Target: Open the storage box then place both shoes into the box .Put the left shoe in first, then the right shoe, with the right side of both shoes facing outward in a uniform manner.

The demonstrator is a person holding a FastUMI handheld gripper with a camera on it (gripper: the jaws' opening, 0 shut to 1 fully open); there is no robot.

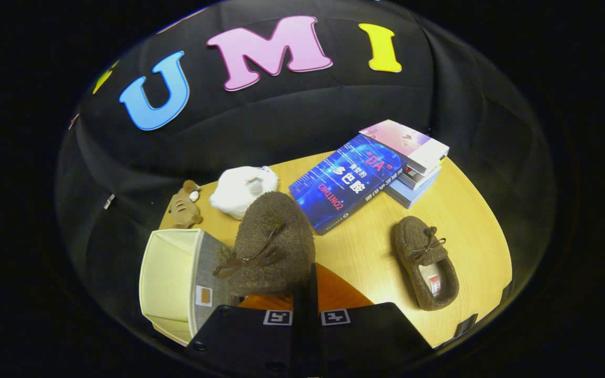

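Gripper view: the claw [305, 294] is pinched tight on the heel end of a fuzzy brown shoe [273, 241] and holds it up with the toe pointing away. The shoe hangs just above the bench [470, 210], right beside the open storage box [168, 278], which sits just to one side of the fingers with its pale inside showing. The second shoe [427, 262] lies flat on the bench on the other side, well apart from the box. Beyond the held shoe sit a blue book [347, 181], a stack of books [413, 157], a white soft toy [239, 189] and a small brown toy [184, 207]. The shoe looks soft, light and squashy, so it should bend easily. The firmer heel rim seems the best place to hold it.
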